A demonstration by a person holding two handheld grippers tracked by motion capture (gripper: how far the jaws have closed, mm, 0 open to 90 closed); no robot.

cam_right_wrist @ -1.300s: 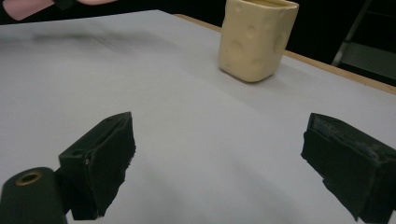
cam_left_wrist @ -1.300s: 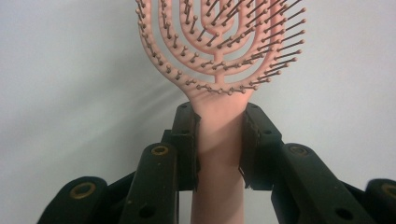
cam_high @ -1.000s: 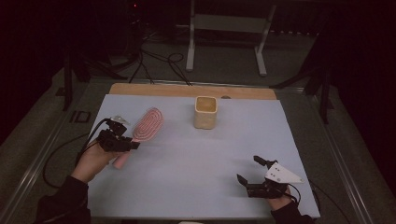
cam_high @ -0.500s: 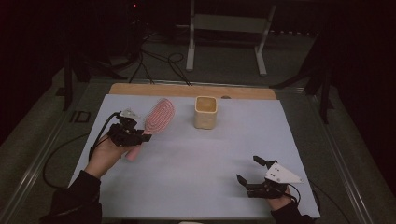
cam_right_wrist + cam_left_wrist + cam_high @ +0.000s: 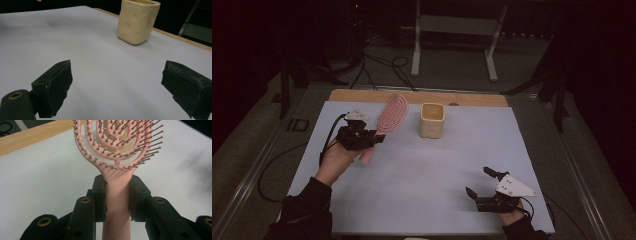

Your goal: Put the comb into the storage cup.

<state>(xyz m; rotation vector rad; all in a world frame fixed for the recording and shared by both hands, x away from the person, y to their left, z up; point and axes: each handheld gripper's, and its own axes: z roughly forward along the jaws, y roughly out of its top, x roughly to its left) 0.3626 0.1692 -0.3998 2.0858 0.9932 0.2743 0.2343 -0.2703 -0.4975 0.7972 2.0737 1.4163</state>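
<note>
The pink plastic hairbrush (image 5: 116, 157) is clamped by its handle between the left gripper (image 5: 117, 192) jaws, its head raised beyond them above the white worktop (image 5: 422, 175).

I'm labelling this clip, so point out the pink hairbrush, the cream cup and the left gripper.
pink hairbrush (image 5: 116, 192): left gripper view, on its handle between the jaws.
cream cup (image 5: 432, 121): high view, on its front wall.
left gripper (image 5: 373, 138): high view, midway between its fingertips, shut on the brush.

pink hairbrush (image 5: 391, 114), cream dimpled cup (image 5: 432, 120), white table (image 5: 427, 185)
</note>
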